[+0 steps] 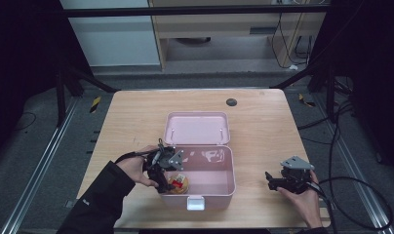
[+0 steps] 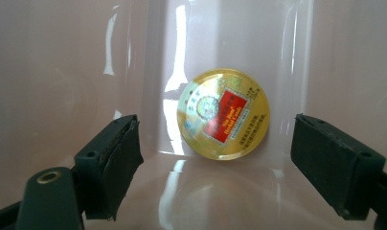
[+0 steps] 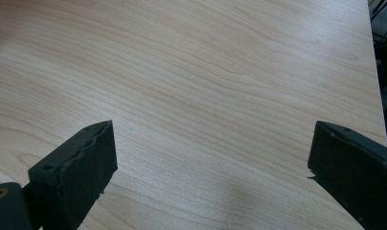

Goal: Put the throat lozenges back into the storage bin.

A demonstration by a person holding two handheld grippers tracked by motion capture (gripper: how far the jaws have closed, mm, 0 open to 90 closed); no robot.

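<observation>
Figure: open pink storage box (image 1: 231,173) on a wooden table (image 1: 263,122), lid laid back on the far side, with both hand-held tools at the near half of the table. The left gripper (image 1: 165,181) reaches down into the box's near left corner. In the left gripper view its jaws stand apart, and a round gold tin (image 2: 223,113) with a red label lies flat on the box floor just ahead of them, between their lines and free of both pads (image 2: 122,158). The high view places the tin (image 1: 179,184) directly beside the tool tip, close to the front wall. The right gripper (image 1: 278,183) rests over bare table to the right of the box, well apart from it; in the right gripper view its jaws are spread wide with nothing but wood grain between them.

Hazards, as judged from this arrangement: the tin is low, flat and glossy, so jaws closing on its rim could slip over it or flick it across the slick plastic floor. The corner leaves little room, and a pad could catch the wall and drag the box, which the right gripper does not brace. A lift begun with one pad still touching could tip the tin on edge.
</observation>
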